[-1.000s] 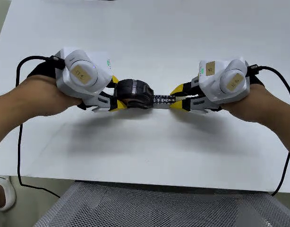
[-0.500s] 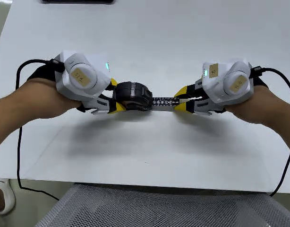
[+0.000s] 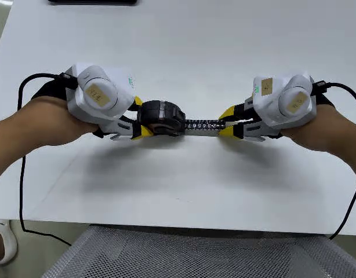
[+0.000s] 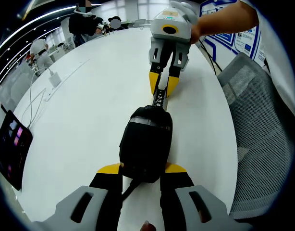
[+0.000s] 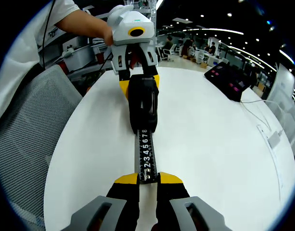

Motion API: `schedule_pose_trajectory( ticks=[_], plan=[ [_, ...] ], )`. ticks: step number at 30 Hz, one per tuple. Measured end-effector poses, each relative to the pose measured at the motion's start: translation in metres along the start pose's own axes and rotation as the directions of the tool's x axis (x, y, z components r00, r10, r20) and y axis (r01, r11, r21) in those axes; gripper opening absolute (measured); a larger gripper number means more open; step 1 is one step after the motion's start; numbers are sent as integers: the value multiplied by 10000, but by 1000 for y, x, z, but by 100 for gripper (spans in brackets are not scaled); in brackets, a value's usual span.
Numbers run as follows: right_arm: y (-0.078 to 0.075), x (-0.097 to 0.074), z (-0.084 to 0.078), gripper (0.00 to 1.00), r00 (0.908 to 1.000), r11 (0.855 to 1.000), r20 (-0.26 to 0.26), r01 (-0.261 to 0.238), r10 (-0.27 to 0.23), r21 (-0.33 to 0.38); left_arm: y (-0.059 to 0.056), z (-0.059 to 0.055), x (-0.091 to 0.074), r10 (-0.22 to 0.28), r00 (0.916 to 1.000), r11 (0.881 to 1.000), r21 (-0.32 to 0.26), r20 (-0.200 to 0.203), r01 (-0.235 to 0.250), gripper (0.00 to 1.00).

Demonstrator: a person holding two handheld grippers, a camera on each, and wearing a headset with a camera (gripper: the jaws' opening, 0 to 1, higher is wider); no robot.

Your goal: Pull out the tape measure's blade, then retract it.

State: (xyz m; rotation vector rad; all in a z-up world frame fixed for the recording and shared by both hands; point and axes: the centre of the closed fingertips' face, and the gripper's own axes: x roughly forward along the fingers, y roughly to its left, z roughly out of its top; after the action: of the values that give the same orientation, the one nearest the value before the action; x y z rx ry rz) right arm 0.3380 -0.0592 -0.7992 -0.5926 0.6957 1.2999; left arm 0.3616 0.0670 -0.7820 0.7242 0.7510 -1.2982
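A black tape measure [image 3: 162,117] sits just above the white table [image 3: 184,52]; my left gripper [image 3: 138,119] is shut on its case [image 4: 145,143]. A short length of dark numbered blade [image 3: 202,124] runs out to the right. My right gripper [image 3: 227,121] is shut on the blade's end [image 5: 146,174]. In the right gripper view the blade [image 5: 145,154] shows printed numbers and leads to the case [image 5: 142,103], with the left gripper [image 5: 138,83] behind it. From the left gripper's camera, the right gripper [image 4: 162,83] faces me across the blade [image 4: 158,98].
A grey mesh chair [image 3: 184,252] stands at the table's near edge. Black cables [image 3: 21,174] trail from both grippers off the table's sides. A dark flat device [image 5: 230,77] and white cables [image 4: 51,79] lie farther along the table. People sit in the background.
The right gripper has moved right, away from the case, drawing out more blade. The left gripper and case stay almost still.
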Motion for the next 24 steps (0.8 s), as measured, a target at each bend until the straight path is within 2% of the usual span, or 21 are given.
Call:
schedule_pose_trajectory(
  ticks=[24],
  plan=[
    [0,-14,-16,8,9996,9999,-263,97,-94,108,0,1,0,9,10000,10000,-20,-21,-9,24]
  ],
)
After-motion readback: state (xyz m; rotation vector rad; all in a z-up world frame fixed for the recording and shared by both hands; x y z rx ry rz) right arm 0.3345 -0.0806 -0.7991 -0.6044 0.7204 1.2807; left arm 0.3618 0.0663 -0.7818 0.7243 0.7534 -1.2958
